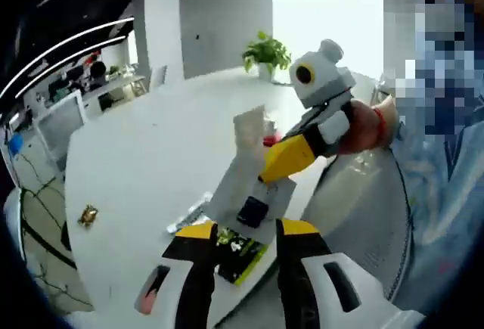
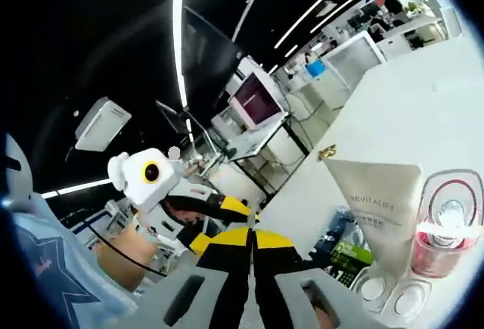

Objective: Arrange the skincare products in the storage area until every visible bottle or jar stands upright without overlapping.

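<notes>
A white tube (image 1: 240, 166) marked REVITALIFT (image 2: 382, 200) stands on its dark cap (image 1: 253, 212) on the white table (image 1: 144, 155), crimped end up. My left gripper (image 1: 247, 231) is open just short of the cap, with nothing between its yellow-tipped fingers (image 1: 195, 232). My right gripper (image 2: 252, 242) is shut and holds nothing. In the left gripper view the right gripper (image 1: 291, 155) reaches in from the right, close beside the tube. A pink jar in clear casing (image 2: 446, 227) stands right of the tube. The left gripper (image 2: 219, 212) also shows in the right gripper view, at the left.
A green and black packet (image 1: 238, 252) (image 2: 344, 249) lies at the tube's foot near the table edge. Two round white lids (image 2: 374, 287) sit below the tube. A small gold object (image 1: 88, 215) lies far left, and a potted plant (image 1: 266, 53) stands at the back.
</notes>
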Motion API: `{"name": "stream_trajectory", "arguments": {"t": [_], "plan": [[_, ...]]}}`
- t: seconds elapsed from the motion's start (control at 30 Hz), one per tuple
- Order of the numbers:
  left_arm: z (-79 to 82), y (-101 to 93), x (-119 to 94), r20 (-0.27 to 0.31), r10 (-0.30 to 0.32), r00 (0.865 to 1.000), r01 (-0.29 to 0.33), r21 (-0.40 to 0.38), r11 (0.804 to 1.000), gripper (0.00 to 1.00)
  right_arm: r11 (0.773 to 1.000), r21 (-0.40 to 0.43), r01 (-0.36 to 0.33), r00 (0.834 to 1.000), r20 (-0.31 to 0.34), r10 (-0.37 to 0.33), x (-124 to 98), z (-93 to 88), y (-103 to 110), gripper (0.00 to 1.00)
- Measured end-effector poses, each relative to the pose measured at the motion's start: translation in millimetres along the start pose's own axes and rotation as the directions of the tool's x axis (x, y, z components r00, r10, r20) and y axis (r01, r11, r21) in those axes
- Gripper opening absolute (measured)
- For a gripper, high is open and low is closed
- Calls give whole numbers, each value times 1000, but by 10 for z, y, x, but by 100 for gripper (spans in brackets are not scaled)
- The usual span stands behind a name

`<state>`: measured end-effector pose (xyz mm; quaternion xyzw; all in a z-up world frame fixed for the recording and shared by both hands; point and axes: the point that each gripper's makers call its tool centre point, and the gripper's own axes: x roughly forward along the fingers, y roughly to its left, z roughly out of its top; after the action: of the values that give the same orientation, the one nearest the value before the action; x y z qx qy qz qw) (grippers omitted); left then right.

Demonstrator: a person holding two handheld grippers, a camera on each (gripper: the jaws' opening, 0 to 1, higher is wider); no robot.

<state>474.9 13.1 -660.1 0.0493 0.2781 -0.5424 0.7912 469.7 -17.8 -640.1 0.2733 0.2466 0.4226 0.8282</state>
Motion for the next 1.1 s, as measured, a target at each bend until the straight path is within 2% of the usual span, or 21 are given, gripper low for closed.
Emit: {"name": "stream_trajectory", "arguments": {"t": [0.1,0.17,0.27,0.37,0.4,0.5,0.67,0.77,0.9,0.97,1.0,1.1], "plan": [[23,-42,-23,66,-56,996,62,-93,994,18,1000,7,-23,999,22,23,0,37,37,0],[6,-89,-25,78,-89,993,98,-130,987,14,999,24,-45,998,36,44,3,55,67,0],[-1,-62,-40,80,-82,993,93,-144,985,6,999,17,-30,999,33,29,16,38,47,0],[59,-50,-76,132,-82,988,106,-190,976,1,1000,7,-13,999,30,12,24,19,22,0],[76,-45,-91,150,-81,985,113,-221,969,0,1000,1,-4,1000,24,4,34,3,13,0],[57,-8,-111,161,-61,985,97,-229,969,0,998,-44,34,999,-22,-35,78,-92,-21,0],[-118,88,-95,94,16,995,6,-225,974,0,980,-178,88,988,-107,-108,221,-235,-66,0],[-208,182,-117,68,64,996,-46,-237,970,0,972,-210,107,979,-147,-139,332,-263,-98,0],[-338,326,-176,25,100,995,-87,-303,949,0,955,-267,129,965,-188,-183,517,-344,-132,0],[-422,388,-202,-9,125,992,-120,-343,932,0,943,-308,129,961,-198,-196,605,-401,-118,0],[-486,432,-217,-35,138,990,-141,-370,918,0,930,-346,120,955,-214,-203,656,-450,-118,0],[-622,518,-240,-81,164,983,-183,-401,898,0,905,-410,115,944,-238,-228,782,-561,-166,0]]}}
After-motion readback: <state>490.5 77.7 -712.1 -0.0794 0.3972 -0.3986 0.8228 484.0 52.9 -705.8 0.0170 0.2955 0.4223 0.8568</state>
